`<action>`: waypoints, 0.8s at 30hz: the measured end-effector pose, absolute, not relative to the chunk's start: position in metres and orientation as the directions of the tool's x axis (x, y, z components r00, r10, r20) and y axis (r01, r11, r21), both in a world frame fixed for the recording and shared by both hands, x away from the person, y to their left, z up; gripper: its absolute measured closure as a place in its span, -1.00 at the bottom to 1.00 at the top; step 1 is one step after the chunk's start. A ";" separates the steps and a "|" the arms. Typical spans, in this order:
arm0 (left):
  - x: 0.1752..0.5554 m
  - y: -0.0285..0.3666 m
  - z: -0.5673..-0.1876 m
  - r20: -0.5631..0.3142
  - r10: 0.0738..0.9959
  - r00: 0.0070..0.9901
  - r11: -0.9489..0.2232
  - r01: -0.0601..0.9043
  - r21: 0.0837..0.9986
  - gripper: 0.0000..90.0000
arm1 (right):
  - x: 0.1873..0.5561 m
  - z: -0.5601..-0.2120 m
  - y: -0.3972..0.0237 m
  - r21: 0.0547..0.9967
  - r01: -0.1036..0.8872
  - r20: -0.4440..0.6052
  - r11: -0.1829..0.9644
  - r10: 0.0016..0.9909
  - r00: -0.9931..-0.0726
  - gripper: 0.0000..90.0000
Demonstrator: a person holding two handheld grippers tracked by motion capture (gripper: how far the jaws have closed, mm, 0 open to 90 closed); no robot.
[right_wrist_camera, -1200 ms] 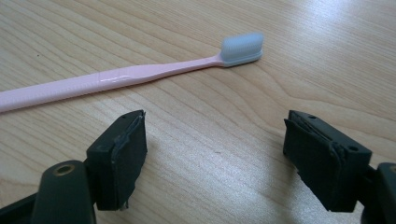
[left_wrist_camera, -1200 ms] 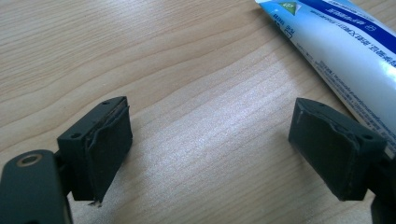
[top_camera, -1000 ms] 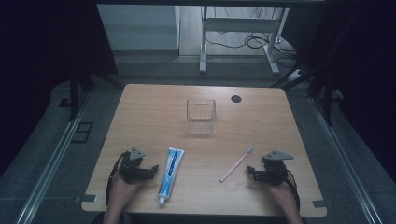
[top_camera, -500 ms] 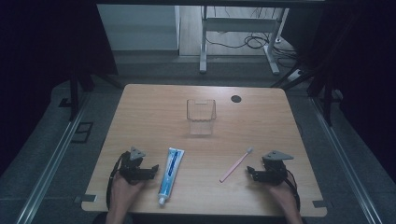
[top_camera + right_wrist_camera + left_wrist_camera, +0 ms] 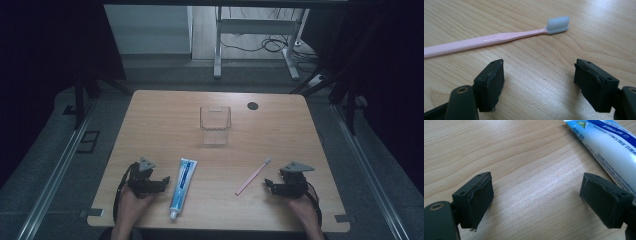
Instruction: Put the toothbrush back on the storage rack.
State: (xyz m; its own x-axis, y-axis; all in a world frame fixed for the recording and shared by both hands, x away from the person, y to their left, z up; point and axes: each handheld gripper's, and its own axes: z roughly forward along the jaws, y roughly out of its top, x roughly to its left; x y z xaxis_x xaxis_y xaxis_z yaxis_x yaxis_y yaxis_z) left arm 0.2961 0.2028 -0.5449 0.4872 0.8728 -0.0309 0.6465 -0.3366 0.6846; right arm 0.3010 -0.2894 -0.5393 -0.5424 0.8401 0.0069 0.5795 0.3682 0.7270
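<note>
My left claw [image 5: 536, 195] stood wide open and empty beside the tube [image 5: 609, 152], its small blue print unreadable; my right claw [image 5: 539, 82], also empty, had just narrowed slightly near the toothbrush [image 5: 496, 40].

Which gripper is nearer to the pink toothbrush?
Right. The right gripper sits just right of the pink toothbrush, jaws open and empty. The left gripper rests across the toothpaste tube, on its far left side.

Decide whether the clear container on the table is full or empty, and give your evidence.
Empty. The clear container stands upright, and the wood grain of the table shows through its walls with nothing inside.
</note>
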 end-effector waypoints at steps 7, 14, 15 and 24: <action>0.297 0.203 -0.545 -0.031 0.872 0.488 -0.337 0.646 0.684 -0.75 | 0.301 -0.536 -0.290 0.716 0.604 0.035 0.351 0.845 -0.534 -0.33; 0.297 0.203 -0.545 -0.031 0.872 0.488 -0.337 0.646 0.684 -0.75 | 0.299 -0.529 -0.287 0.712 0.614 0.051 0.341 0.846 -0.530 -0.31; 0.297 0.203 -0.545 -0.031 0.872 0.488 -0.337 0.646 0.685 -0.75 | 0.299 -0.528 -0.287 0.711 0.613 0.052 0.345 0.843 -0.535 -0.32; 0.297 0.203 -0.545 -0.028 0.871 0.490 -0.342 0.646 0.682 -0.75 | 0.295 -0.517 -0.279 0.737 0.586 0.067 0.337 0.826 -0.559 0.06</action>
State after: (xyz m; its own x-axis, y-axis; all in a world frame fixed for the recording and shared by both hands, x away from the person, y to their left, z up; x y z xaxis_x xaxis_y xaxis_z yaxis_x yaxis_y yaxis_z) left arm 0.2969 0.2031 -0.5448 0.4905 0.8710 -0.0283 0.6463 -0.3418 0.6822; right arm 0.2952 -0.2794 -0.5170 -0.5593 0.8263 0.0668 0.5862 0.3372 0.7366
